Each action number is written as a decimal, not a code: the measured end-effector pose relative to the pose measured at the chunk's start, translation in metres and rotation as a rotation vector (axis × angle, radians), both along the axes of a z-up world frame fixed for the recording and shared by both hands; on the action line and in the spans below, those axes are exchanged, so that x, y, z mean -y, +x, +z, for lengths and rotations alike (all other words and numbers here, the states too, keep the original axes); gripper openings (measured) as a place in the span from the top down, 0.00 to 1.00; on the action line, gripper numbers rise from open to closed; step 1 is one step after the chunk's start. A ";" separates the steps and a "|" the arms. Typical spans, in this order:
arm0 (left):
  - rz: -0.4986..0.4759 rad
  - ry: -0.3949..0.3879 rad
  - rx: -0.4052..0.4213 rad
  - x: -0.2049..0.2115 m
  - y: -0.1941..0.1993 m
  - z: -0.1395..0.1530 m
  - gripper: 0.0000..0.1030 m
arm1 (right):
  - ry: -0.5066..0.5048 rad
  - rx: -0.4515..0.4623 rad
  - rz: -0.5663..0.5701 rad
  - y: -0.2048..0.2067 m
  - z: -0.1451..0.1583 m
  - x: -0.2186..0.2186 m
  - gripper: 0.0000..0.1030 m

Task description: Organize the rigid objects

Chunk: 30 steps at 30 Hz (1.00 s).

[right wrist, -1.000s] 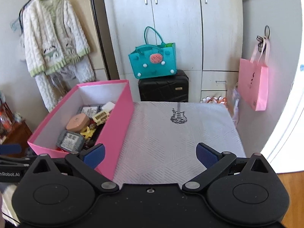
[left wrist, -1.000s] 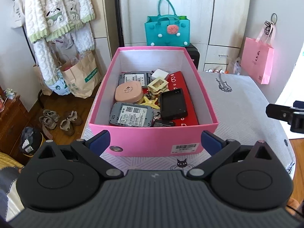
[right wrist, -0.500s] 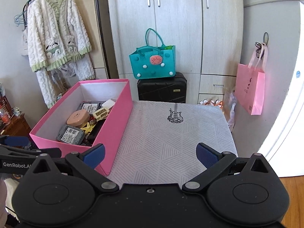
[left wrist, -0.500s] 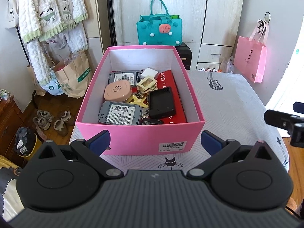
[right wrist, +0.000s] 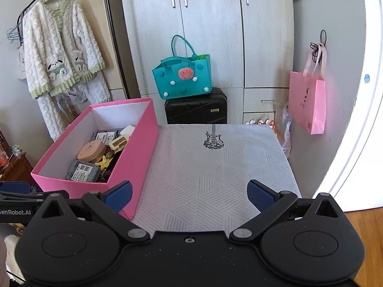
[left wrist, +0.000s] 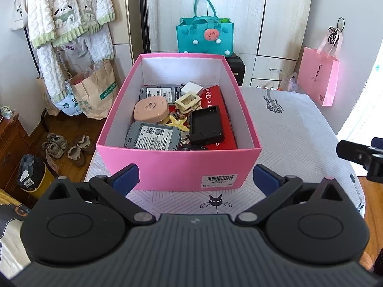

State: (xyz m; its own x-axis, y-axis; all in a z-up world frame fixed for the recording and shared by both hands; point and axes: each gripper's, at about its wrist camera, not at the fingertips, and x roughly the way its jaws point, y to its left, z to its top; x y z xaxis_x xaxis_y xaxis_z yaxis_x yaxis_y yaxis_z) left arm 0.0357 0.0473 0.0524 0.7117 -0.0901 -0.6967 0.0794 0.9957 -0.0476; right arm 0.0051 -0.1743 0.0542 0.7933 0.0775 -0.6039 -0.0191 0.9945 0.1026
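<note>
A pink box (left wrist: pixel 177 166) (right wrist: pixel 134 157) stands on the left part of a table covered by a white patterned cloth (right wrist: pixel 215 167). Inside lie two grey devices with labels (left wrist: pixel 153 140), a round pink case (left wrist: pixel 150 110), a cream square frame (left wrist: pixel 188 101), a yellow starfish (left wrist: pixel 178 123), a black device (left wrist: pixel 205 125) and a red flat box (left wrist: pixel 215 95). My left gripper (left wrist: pixel 196 179) hovers open just before the box's near wall, holding nothing. My right gripper (right wrist: pixel 189 195) is open and bare over the cloth, right of the box.
Behind the table a teal bag (right wrist: pixel 183 77) sits on a black suitcase (right wrist: pixel 196 108) before white wardrobes. A pink bag (right wrist: pixel 308 102) hangs on the right wall. Left of the table are paper bags (left wrist: pixel 95 91), shoes (left wrist: pixel 67 146) and a hanging white robe (right wrist: pixel 62 62).
Both grippers have drawn back and risen a little, so the box looks smaller and farther away. Both stayed open, and the box's contents have not moved.
</note>
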 end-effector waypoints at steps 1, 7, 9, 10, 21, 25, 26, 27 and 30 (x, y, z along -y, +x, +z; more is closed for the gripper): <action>0.000 0.002 -0.002 0.000 0.001 -0.001 0.00 | -0.004 0.000 -0.001 0.000 -0.001 0.000 0.00; 0.007 0.000 0.004 0.001 0.001 -0.001 0.00 | -0.030 0.004 0.005 -0.005 -0.001 -0.004 0.00; 0.013 0.006 0.010 0.001 0.001 -0.002 0.00 | -0.033 0.010 0.000 -0.007 -0.001 -0.003 0.00; 0.015 0.009 0.013 0.001 0.000 -0.003 0.00 | -0.035 0.014 -0.005 -0.008 -0.001 -0.003 0.00; 0.015 0.062 0.054 0.007 -0.007 -0.015 0.00 | -0.028 0.018 -0.025 -0.016 -0.006 0.001 0.00; 0.013 0.082 0.063 0.012 -0.010 -0.017 0.00 | -0.021 0.024 -0.045 -0.017 -0.009 0.002 0.00; 0.009 0.082 0.064 0.012 -0.011 -0.017 0.00 | -0.019 0.021 -0.044 -0.017 -0.010 0.003 0.00; 0.004 0.082 0.062 0.013 -0.012 -0.017 0.00 | -0.017 0.017 -0.044 -0.016 -0.011 0.003 0.00; 0.003 0.077 0.053 0.013 -0.012 -0.017 0.00 | -0.023 0.012 -0.048 -0.016 -0.013 0.003 0.00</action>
